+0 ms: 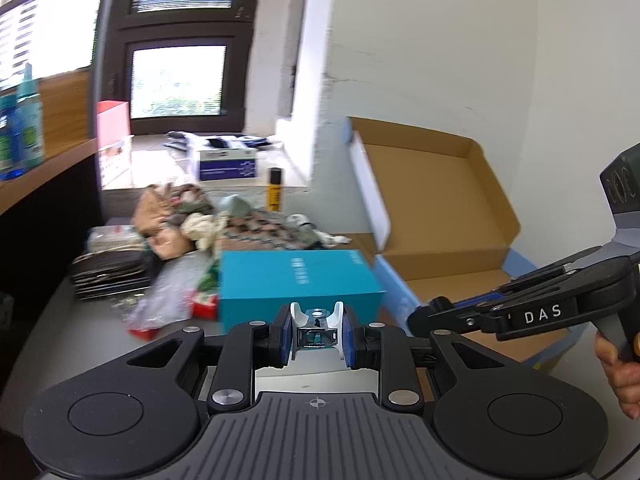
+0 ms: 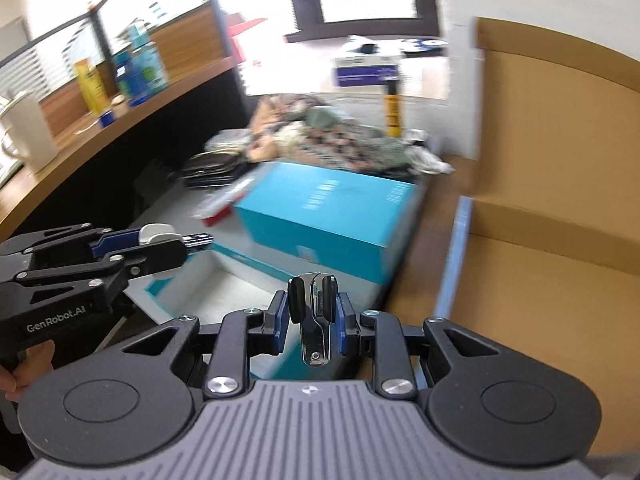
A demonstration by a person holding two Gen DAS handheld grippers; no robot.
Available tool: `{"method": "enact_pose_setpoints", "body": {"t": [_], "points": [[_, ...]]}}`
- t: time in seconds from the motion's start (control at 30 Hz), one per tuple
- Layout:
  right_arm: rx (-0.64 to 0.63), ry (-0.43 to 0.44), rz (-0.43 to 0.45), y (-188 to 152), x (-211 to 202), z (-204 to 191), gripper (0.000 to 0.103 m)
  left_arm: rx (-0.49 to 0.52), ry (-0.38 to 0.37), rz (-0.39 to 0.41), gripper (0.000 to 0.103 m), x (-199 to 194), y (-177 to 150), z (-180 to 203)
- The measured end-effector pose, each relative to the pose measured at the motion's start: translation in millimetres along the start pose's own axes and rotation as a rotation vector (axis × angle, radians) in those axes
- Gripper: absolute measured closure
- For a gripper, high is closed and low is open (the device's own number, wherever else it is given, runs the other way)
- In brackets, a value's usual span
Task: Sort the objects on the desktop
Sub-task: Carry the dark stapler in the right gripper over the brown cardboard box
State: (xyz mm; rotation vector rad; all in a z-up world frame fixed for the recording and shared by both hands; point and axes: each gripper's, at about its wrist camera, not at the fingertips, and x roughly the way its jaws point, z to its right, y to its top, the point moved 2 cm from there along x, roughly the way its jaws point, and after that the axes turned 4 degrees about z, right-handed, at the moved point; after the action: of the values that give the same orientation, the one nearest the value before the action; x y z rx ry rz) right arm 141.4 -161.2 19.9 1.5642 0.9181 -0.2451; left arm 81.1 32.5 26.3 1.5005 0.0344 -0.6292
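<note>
Cluttered worktop is spreading below a window. My left claw is clamping a white-handled clipper just before the teal box. My right claw is pinching a black-handled clipper (chrome body) beside the open carton.

The nail clipper is glossy chromed metal with black plastic sides. The teal box is smooth matt card. The open carton is matt brown corrugated cardboard. The shelf looks like wood.
</note>
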Motion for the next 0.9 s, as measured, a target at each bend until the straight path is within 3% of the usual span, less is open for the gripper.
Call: {"method": "enact_pose_setpoints", "body": {"t": [0.37,0.9], "points": [[0.141,-0.145,0.037,-24,-22,83,0.075,0.006,-0.048,0.028,0.076,19,6,45],[0.193,-0.182,-0.004,23,80,143,0.075,0.004,-0.06,0.022,0.076,39,12,47]]}}
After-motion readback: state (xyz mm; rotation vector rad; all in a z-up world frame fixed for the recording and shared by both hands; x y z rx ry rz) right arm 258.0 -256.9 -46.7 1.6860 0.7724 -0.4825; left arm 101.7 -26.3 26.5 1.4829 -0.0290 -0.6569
